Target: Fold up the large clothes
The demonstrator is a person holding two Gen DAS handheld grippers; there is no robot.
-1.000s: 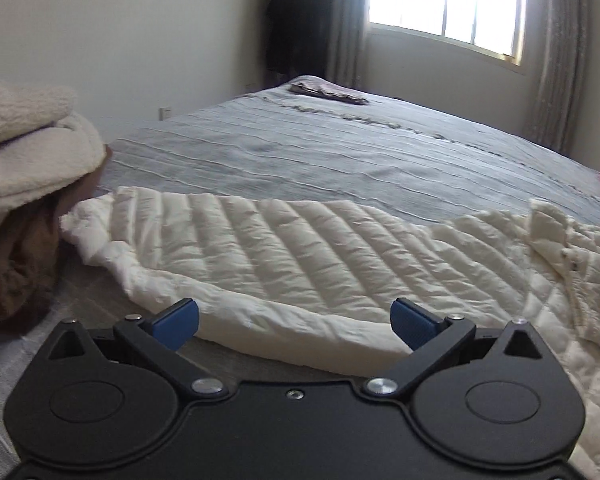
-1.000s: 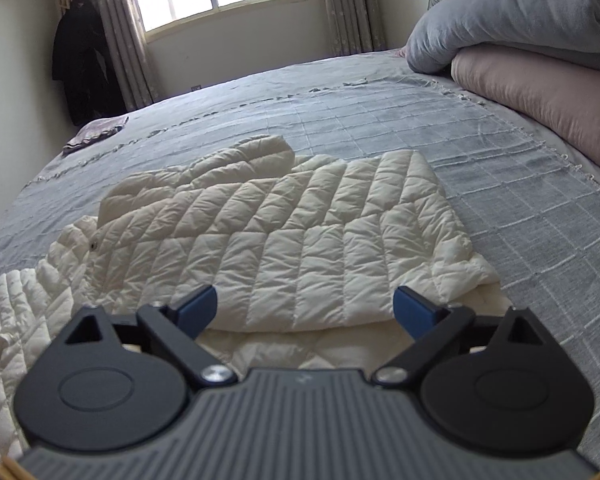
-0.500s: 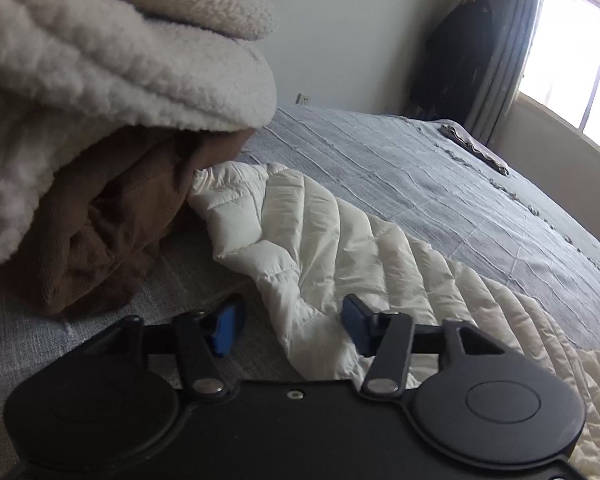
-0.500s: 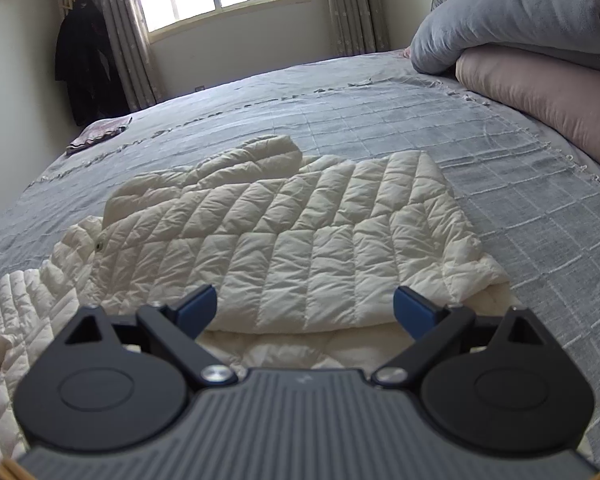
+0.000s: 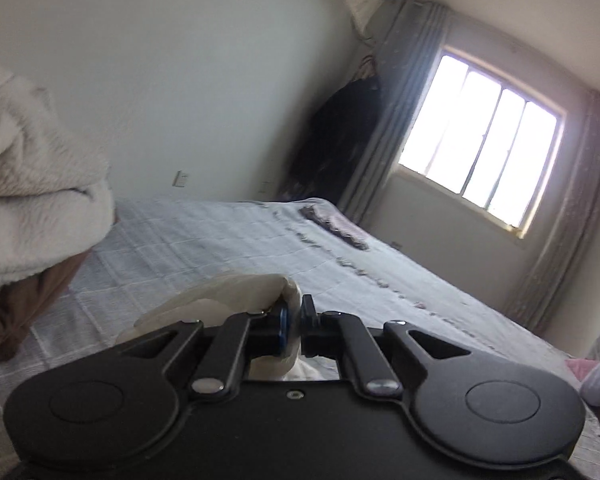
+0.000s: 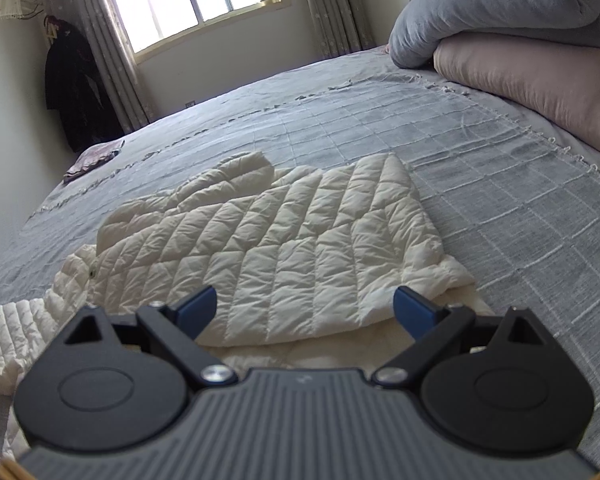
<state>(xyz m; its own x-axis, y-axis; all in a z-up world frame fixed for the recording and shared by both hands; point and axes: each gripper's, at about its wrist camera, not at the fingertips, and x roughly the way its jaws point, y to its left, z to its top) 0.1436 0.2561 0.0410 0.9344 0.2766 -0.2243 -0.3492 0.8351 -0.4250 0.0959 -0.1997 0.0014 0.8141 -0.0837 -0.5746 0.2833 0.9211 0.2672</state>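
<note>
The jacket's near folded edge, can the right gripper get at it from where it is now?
Probably yes. The right gripper is open, and the jacket edge lies right ahead between its fingers with nothing in the way on the bed.

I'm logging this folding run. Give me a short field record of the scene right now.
garment: cream quilted jacket, partly folded
surface: grey bedspread
left gripper: shut on a jacket edge
right gripper: open, over the jacket's near edge, holding nothing
nearby: fleece blanket, grey and pink bedding
</note>
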